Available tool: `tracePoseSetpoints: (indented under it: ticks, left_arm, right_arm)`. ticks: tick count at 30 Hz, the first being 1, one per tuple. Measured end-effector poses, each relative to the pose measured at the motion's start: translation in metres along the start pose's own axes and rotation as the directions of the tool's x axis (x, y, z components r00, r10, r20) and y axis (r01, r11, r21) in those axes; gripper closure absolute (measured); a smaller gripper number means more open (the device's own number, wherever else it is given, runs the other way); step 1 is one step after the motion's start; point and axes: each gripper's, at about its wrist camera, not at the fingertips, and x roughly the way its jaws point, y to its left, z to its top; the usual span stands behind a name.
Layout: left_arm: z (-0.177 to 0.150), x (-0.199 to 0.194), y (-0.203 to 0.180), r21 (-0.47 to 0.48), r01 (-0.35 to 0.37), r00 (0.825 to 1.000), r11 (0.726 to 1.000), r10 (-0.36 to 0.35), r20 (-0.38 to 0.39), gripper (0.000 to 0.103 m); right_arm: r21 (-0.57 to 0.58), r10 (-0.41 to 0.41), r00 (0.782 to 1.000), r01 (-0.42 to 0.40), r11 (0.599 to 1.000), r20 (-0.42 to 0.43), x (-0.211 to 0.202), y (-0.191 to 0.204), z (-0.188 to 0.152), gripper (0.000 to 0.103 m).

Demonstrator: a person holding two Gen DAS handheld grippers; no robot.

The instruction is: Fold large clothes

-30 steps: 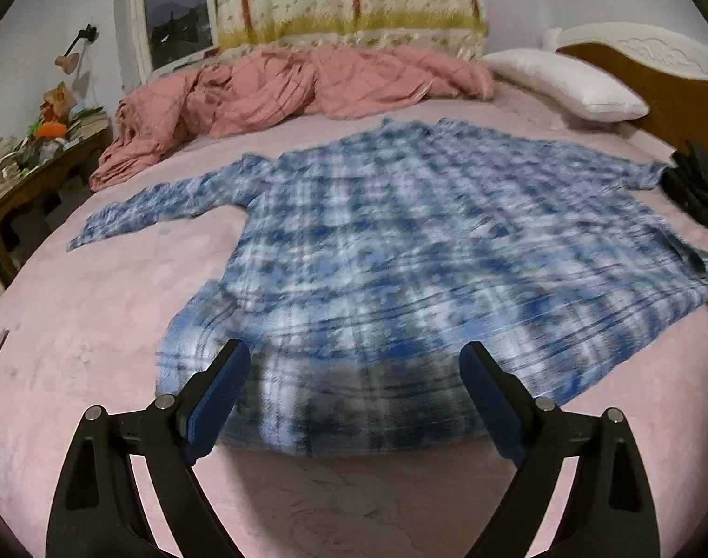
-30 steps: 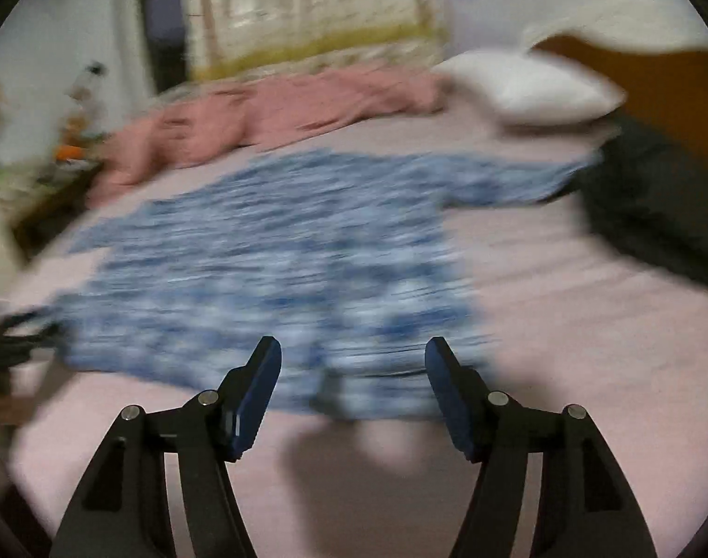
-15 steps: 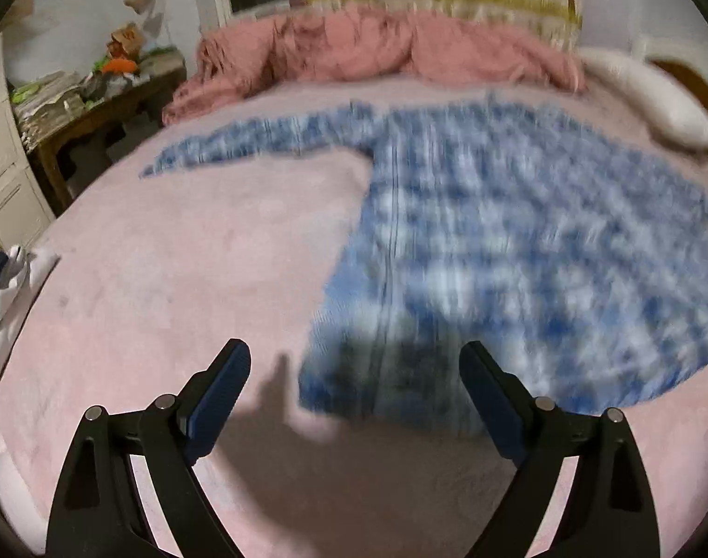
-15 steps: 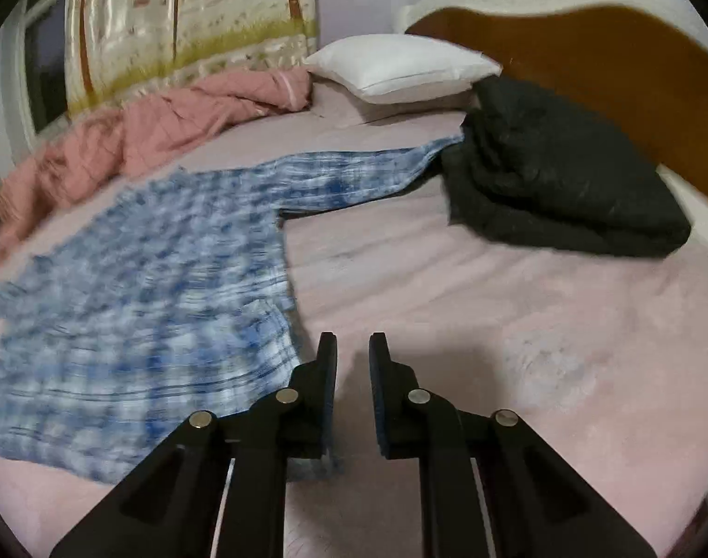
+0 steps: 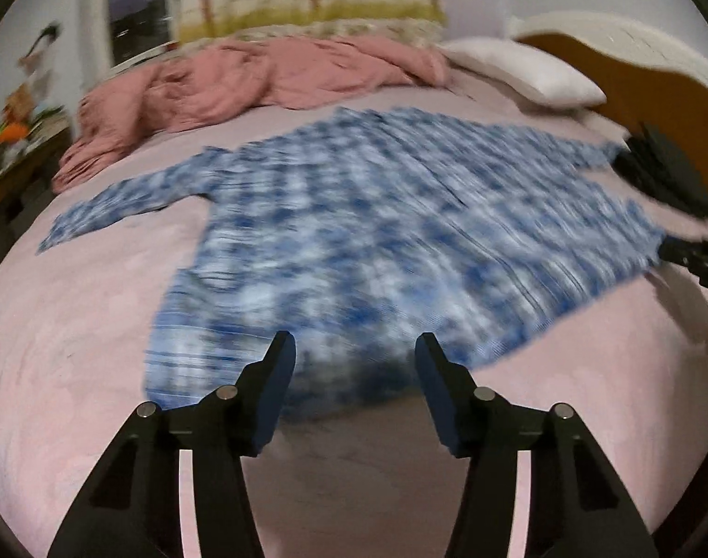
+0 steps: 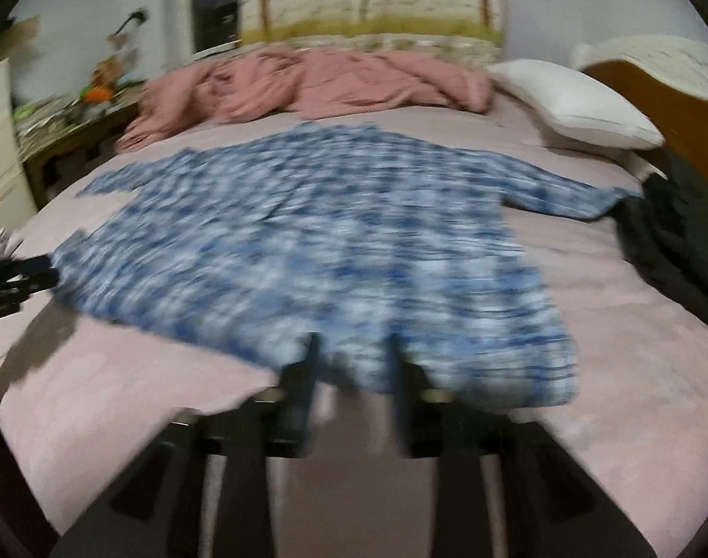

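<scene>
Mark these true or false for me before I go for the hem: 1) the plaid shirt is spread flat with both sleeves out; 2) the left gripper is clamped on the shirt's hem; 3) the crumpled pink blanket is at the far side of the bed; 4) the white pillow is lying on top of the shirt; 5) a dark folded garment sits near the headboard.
1. True: the blue plaid shirt lies spread on the pink bed, sleeves out.
2. False: the left gripper is open, nothing between its pads.
3. True: the pink blanket is bunched behind the shirt.
4. False: the white pillow lies clear of the shirt, by the headboard.
5. True: the dark garment sits there, at the sleeve's end.
</scene>
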Motion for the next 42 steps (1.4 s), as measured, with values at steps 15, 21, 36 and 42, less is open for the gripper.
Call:
tracePoseSetpoints:
  ticks: [15,21,36,42]
  left_arm:
    - [-0.009,0.043,-0.024,0.013,-0.153,0.981,0.988,0.153,-0.116,0.003]
    - [-0.004,0.048,0.026,-0.180,-0.253,0.961,0.951,0.226,-0.158,0.041]
    - [-0.011,-0.011,0.042,-0.264,-0.212,0.977,0.941,0.204,-0.057,0.101]
    - [-0.035,-0.040,0.040,-0.287,-0.229,0.973,0.930,0.222,-0.057,0.101]
  right_arm:
    - [-0.203,-0.256,0.961,0.231,0.952,-0.106,0.044,0.027,-0.007,0.010]
    - [-0.055,-0.301,0.942,0.296,0.954,-0.148,0.051,-0.012,0.003,0.008]
    - [0.082,-0.277,0.960,0.279,0.957,-0.034,-0.012,-0.038,-0.006,0.101]
    - [0.063,-0.264,0.963,0.268,0.961,-0.059,-0.034,-0.030,-0.033,0.101]
